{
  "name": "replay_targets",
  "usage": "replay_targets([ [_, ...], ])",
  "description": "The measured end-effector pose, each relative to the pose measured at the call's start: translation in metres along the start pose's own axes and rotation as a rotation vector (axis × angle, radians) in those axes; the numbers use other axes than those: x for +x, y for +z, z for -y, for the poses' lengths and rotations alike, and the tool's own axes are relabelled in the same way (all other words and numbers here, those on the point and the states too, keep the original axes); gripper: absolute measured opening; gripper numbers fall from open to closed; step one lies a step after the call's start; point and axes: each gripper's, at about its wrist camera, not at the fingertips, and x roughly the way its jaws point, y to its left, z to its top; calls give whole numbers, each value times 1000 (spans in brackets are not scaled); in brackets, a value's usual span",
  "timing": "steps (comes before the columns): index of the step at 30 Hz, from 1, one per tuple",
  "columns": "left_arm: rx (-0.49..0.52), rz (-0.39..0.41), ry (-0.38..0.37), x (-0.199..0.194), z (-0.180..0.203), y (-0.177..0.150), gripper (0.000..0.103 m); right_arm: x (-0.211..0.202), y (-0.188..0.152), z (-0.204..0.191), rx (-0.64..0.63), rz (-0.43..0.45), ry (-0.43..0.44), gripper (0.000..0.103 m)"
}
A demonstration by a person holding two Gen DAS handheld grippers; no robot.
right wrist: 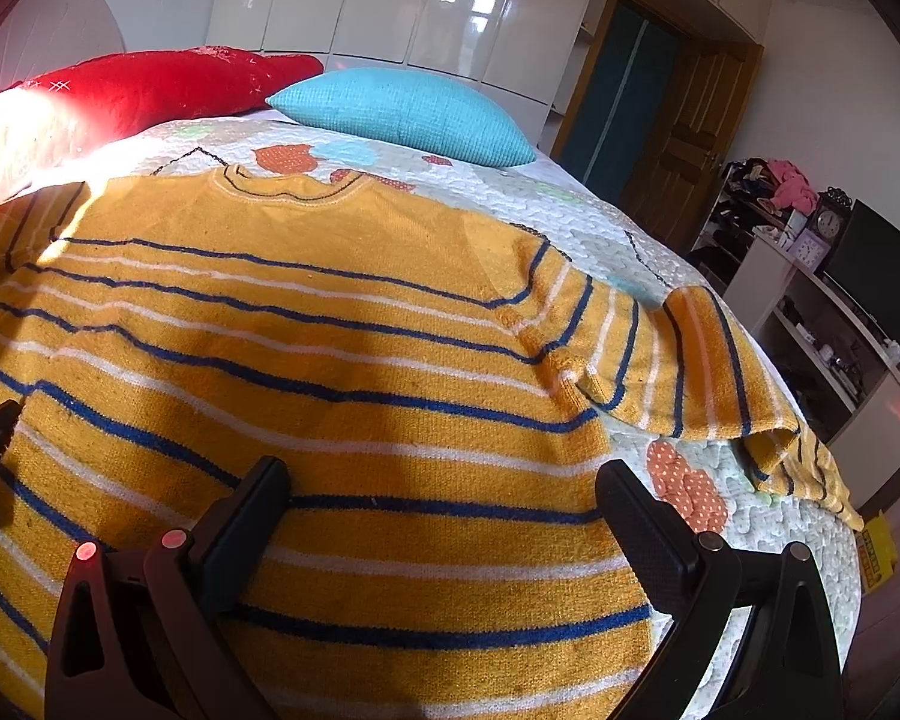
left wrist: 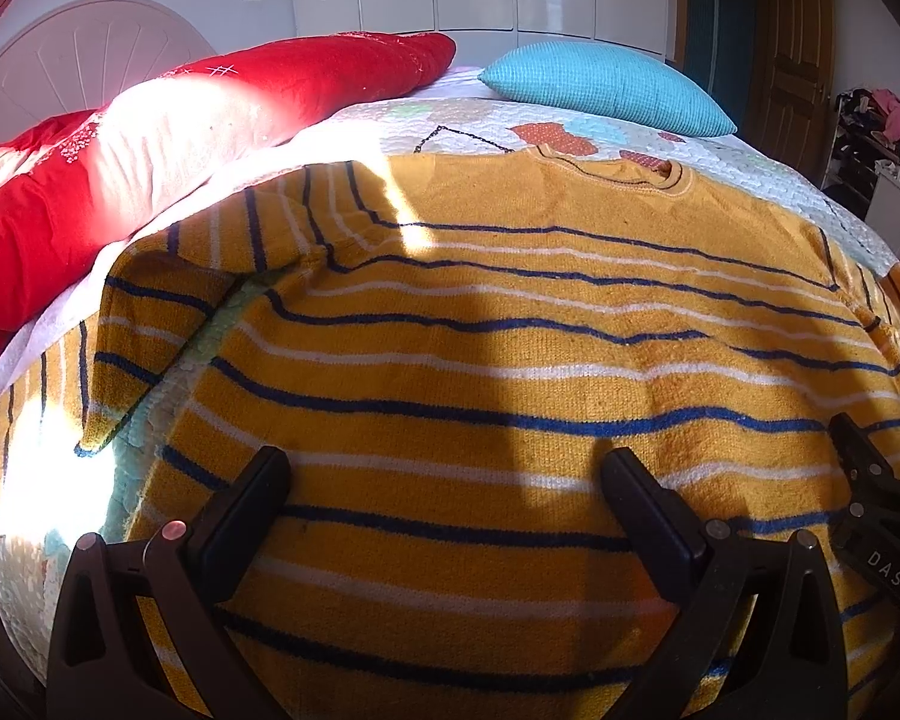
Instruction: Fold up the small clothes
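A small yellow sweater point(left wrist: 480, 324) with blue and white stripes lies flat on the bed, neck at the far side. It also shows in the right wrist view point(right wrist: 306, 360). Its left sleeve point(left wrist: 150, 312) is bent downward; its right sleeve point(right wrist: 708, 372) is crumpled toward the bed's right edge. My left gripper point(left wrist: 444, 468) is open and empty, hovering over the sweater's lower left part. My right gripper point(right wrist: 444, 480) is open and empty over the lower right part, its right finger above the sweater's side edge. The right gripper also shows at the left wrist view's right edge point(left wrist: 870, 480).
A red quilt point(left wrist: 150, 138) lies along the bed's left side and a turquoise pillow point(left wrist: 606, 84) at the far end. The patterned white bedspread point(right wrist: 570, 204) covers the bed. Shelves with clutter point(right wrist: 810, 276) stand to the right, past the bed's edge.
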Motion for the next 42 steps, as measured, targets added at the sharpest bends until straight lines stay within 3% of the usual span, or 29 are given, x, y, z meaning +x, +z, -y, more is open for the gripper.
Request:
replay_targets([
  [26,-15,-28,22,1,1,1,103,-2,0,0,4,-2,6,103],
  [32,-30,-87,37,3,2,2,103,6,2,12,64,-45,88,103],
  [37,-34,-128,12,0,-1,4,103,22,4,35,163,-143,263,103],
  [42,-42,-118,28,-6,1,-2,103,19,0,36,138,-187,288,103],
])
